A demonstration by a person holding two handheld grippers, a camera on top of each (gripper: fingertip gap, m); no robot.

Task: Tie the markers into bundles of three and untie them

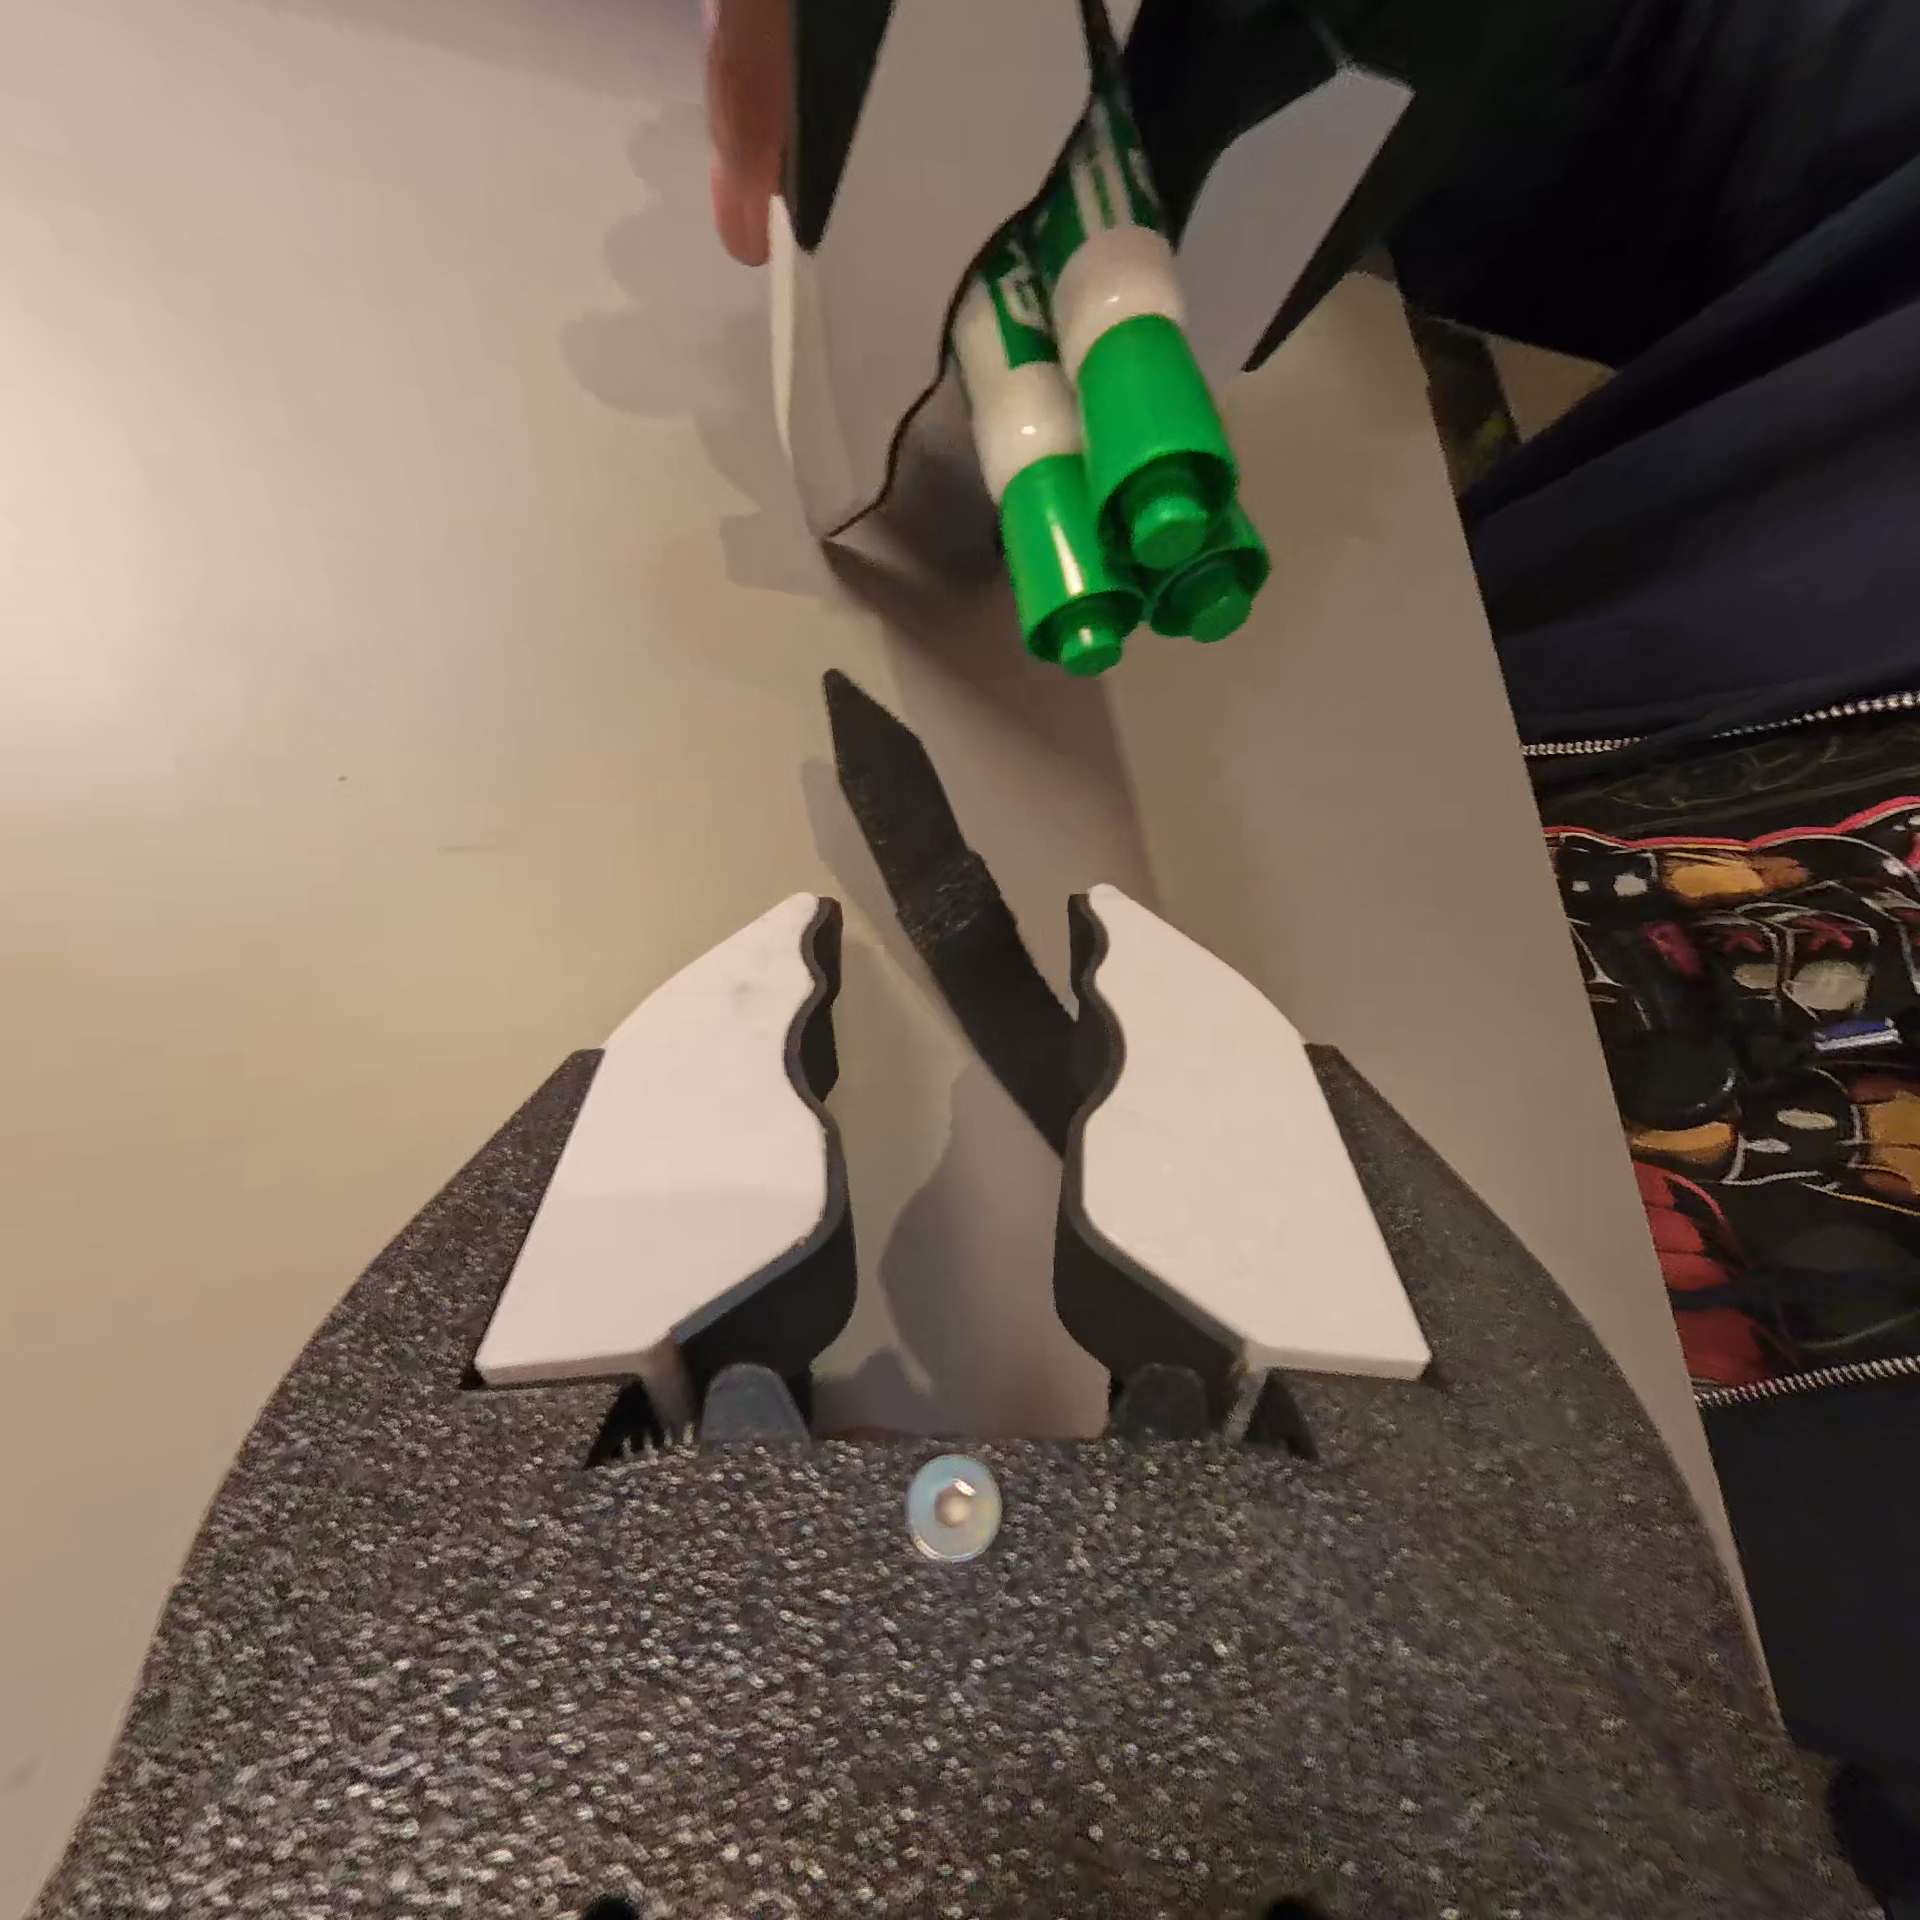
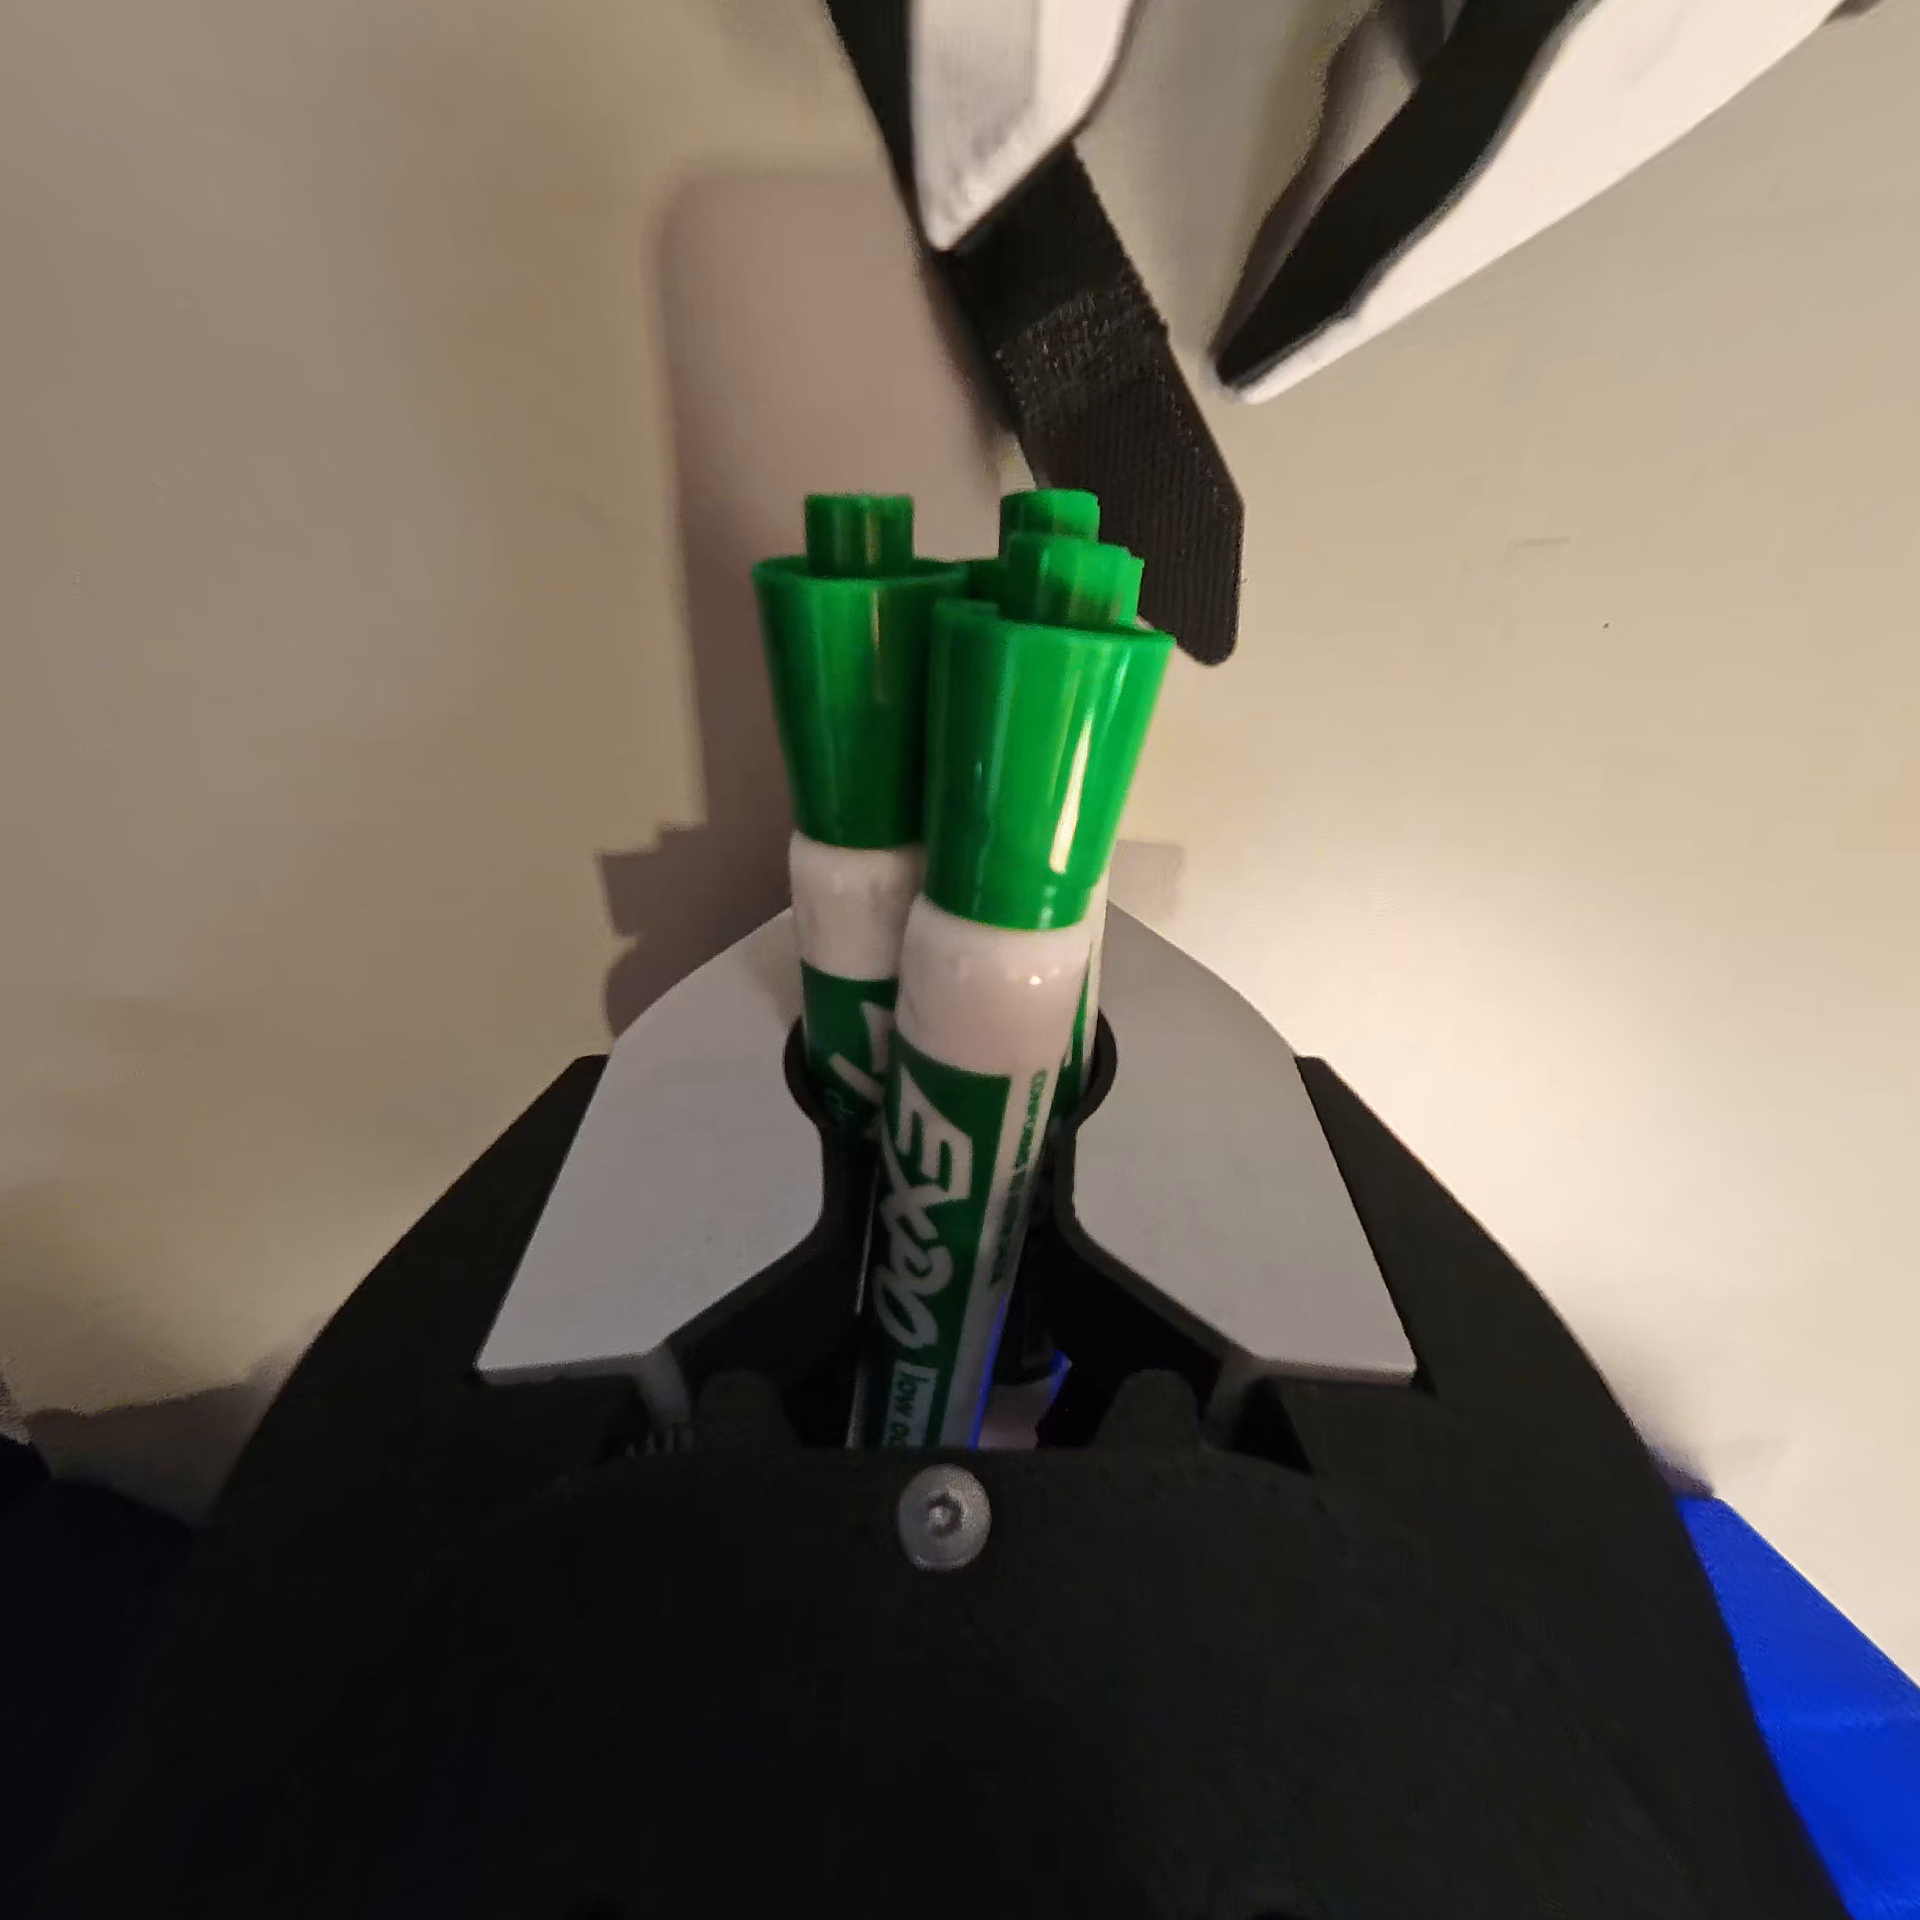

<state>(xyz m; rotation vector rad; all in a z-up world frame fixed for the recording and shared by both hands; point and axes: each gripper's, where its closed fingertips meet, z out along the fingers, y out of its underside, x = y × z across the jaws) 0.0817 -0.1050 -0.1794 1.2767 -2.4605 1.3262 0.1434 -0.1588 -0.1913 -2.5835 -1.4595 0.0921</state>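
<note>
My right gripper [image 2: 951, 935] is shut on three green-capped white markers [image 2: 1018, 769], held as one bunch with the caps pointing forward. In the left wrist view the markers [image 1: 1143, 436] hang caps down above the table in the right gripper [image 1: 1039, 447]. My left gripper [image 1: 954, 904] is open. A black hook-and-loop strap [image 1: 914, 810] leans against the inner face of its right finger [image 1: 1195, 1091] only, clear of the left pad. In the right wrist view the strap [image 2: 1122, 436] hangs from one finger of the left gripper [image 2: 1091, 312], its free end beside the marker caps.
The beige table [image 1: 312, 623] lies under both grippers, its edge [image 1: 1558, 935] running down the right. Beyond the edge is a person's dark zipped clothing over a printed fabric [image 1: 1714, 1039]. A hand [image 1: 743, 135] shows at the top. A blue object [image 2: 1787, 1683] sits at lower right.
</note>
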